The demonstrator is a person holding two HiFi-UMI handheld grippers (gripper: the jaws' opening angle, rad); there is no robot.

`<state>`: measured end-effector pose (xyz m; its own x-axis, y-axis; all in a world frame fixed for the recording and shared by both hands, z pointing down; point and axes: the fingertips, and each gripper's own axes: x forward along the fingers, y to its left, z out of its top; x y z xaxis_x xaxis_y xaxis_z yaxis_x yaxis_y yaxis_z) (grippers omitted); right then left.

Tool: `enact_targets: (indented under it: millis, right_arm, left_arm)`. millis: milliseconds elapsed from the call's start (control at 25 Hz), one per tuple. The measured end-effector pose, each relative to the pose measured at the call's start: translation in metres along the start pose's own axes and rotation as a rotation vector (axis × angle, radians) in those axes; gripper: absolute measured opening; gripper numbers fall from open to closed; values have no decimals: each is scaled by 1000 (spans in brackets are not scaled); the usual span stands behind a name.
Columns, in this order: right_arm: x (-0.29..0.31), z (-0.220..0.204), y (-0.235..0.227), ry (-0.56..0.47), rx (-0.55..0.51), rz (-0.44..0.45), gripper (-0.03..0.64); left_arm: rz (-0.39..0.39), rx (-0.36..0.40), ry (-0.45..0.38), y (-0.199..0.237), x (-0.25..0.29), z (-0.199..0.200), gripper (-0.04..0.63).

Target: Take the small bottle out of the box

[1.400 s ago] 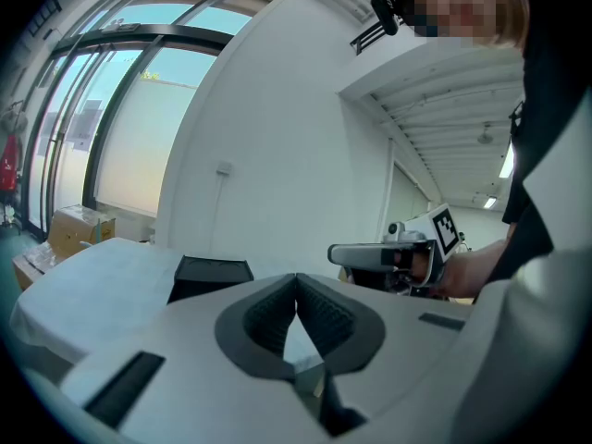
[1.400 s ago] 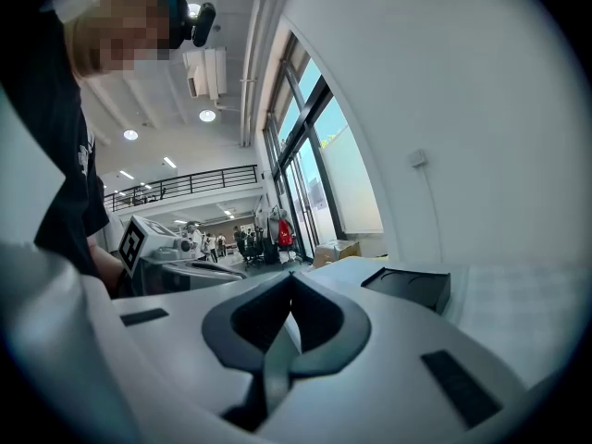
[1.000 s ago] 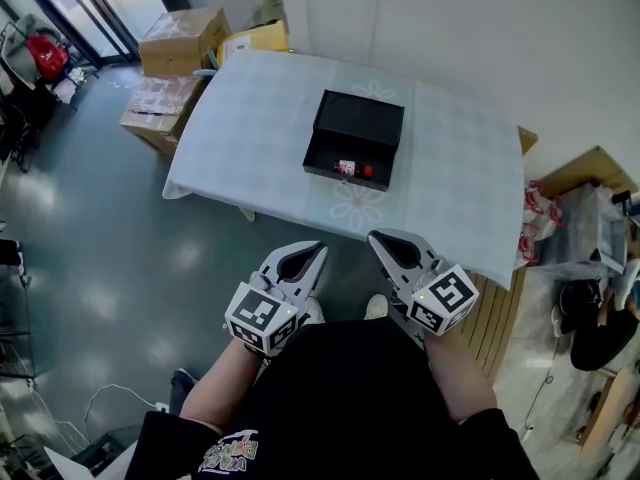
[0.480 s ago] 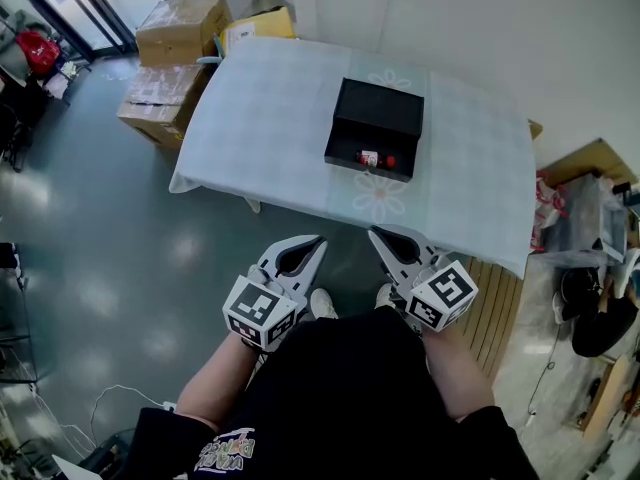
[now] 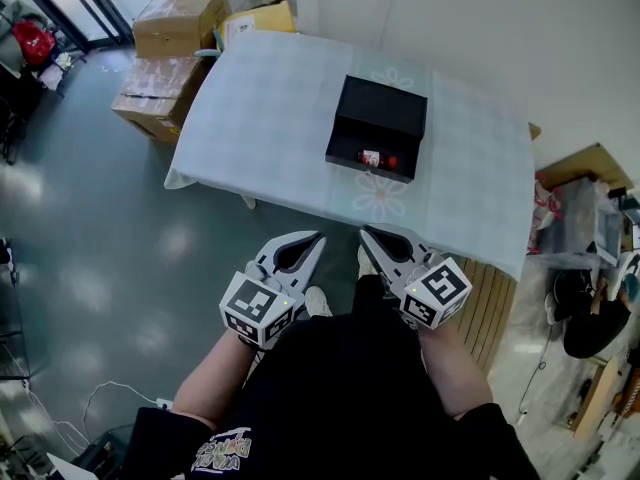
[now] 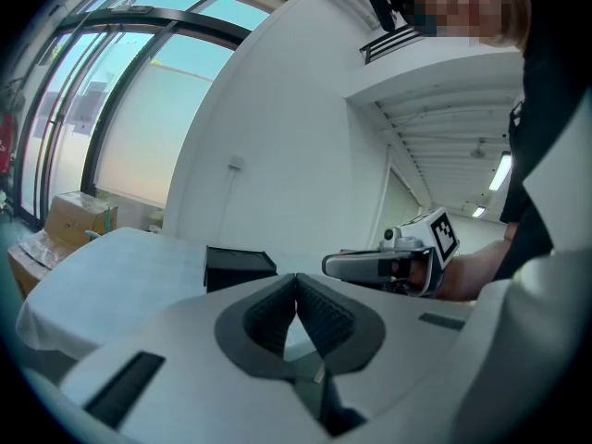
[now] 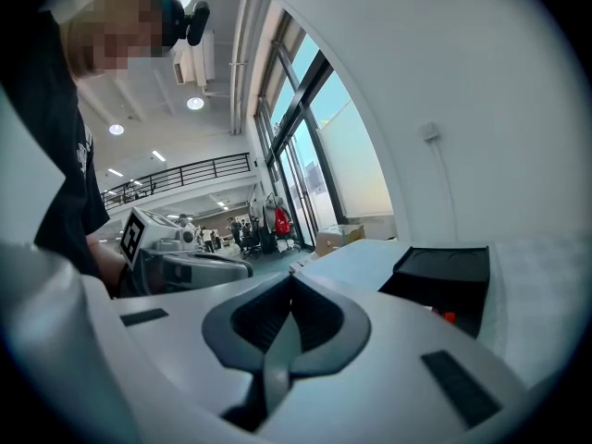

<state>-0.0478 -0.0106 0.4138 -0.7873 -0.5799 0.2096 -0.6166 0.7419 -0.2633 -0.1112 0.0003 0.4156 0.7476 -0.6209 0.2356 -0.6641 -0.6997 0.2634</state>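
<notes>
Task not begun — the bottle (image 5: 372, 158) is seen inside the open box (image 5: 381, 113) at twelve o'clock, well apart from the left gripper (image 5: 312, 242) and right gripper (image 5: 369, 235) — both closed, empty.

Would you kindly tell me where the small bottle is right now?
In the head view, the small bottle lies inside the open black box on the table, along the box's near edge.

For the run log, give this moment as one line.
left gripper: jaws shut, empty | right gripper: jaws shut, empty | small bottle: in black box on table, untouched
</notes>
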Motion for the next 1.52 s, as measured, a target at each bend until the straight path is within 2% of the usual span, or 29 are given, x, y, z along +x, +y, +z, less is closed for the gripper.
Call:
enact_targets:
  millis: [320,800,1160,1520]
  right_arm:
    - [1,7,-41,23,2,28,21]
    - [10,11,-134,91,2,44,22]
    - [26,-9,-195,216,-38,63,22]
    - [45,-50,-231,435,-159,101,25]
  left_arm:
    - [36,-17,-3,6,33,10,29]
    - [71,-59,14,19,105,18,29]
    - [98,-97,27,33,148,16,28]
    - [127,-139,37,44,166,4,29]
